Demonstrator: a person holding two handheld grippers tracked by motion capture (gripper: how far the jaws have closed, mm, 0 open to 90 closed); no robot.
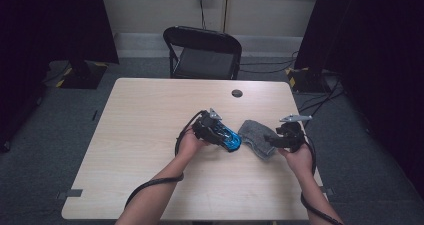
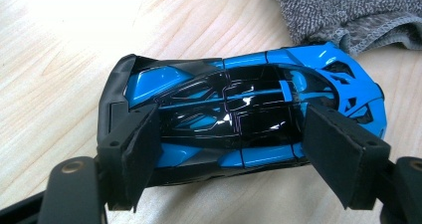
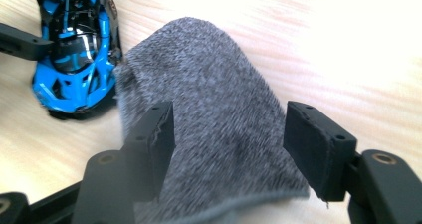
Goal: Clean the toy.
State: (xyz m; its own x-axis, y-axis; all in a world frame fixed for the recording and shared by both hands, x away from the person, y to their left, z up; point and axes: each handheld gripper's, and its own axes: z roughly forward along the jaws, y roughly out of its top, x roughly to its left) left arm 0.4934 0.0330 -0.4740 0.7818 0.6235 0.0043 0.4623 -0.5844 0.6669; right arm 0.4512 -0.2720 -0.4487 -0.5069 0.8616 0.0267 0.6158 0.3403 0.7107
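Note:
A blue and black toy car (image 2: pixel 239 109) lies on the wooden table (image 1: pixel 150 115), its nose next to a grey knitted cloth (image 1: pixel 255 137). My left gripper (image 2: pixel 231 149) is open, with its wide-apart pads straddling the car's cabin from above. In the high view the car (image 1: pixel 229 138) lies just past the left hand. My right gripper (image 3: pixel 229 144) is open over the near end of the cloth (image 3: pixel 219 109), one pad on either side of it. The car (image 3: pixel 77 50) shows at the upper left of the right gripper view.
A black folding chair (image 1: pixel 202 52) stands behind the table's far edge. A round cable hole (image 1: pixel 237 93) sits near that edge. Black cables trail from both grippers along the forearms. Bare tabletop lies to the left and at the back.

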